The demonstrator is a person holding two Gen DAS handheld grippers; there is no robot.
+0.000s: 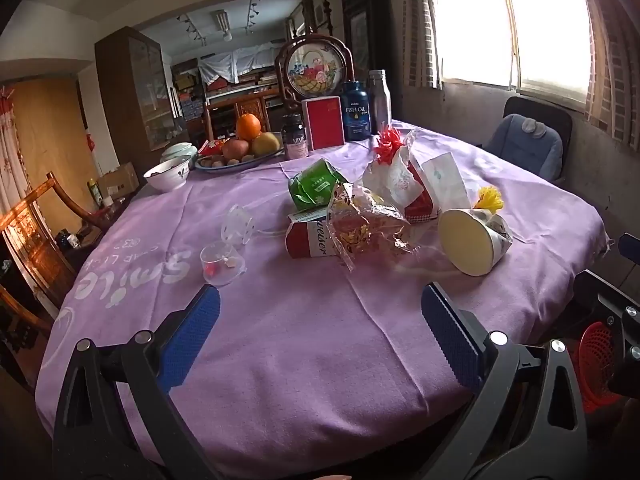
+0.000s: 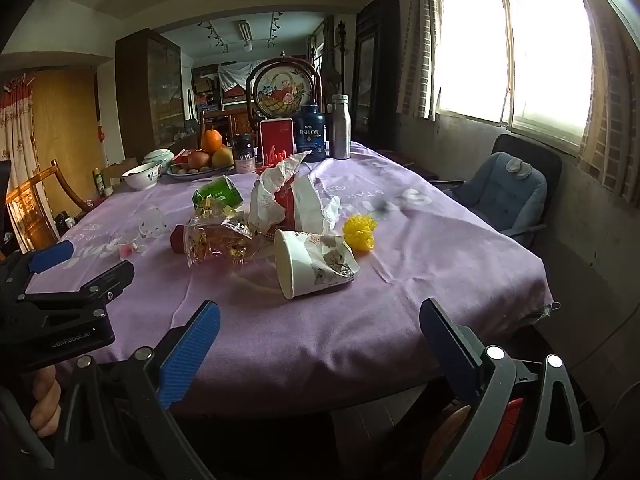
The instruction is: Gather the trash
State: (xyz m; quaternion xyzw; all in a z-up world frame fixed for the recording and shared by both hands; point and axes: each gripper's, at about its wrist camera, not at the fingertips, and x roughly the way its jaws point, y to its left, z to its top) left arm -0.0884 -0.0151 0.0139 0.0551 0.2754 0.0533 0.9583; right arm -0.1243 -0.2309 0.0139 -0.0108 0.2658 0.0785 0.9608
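Trash lies in a heap in the middle of the purple-clothed table. It includes a tipped paper cup, a crinkled cellophane wrapper, a red beer can on its side, a green packet and crumpled white paper with a red bow. A yellow pompom and a clear plastic cup lie nearby. My left gripper is open over the near cloth, short of the heap. My right gripper is open near the table's front edge, in front of the paper cup. Neither holds anything.
At the far side stand a fruit plate, bowls, a fish oil bottle, a metal bottle, a red box and a framed embroidery. A red perforated basket sits low on the right. A padded chair stands by the window.
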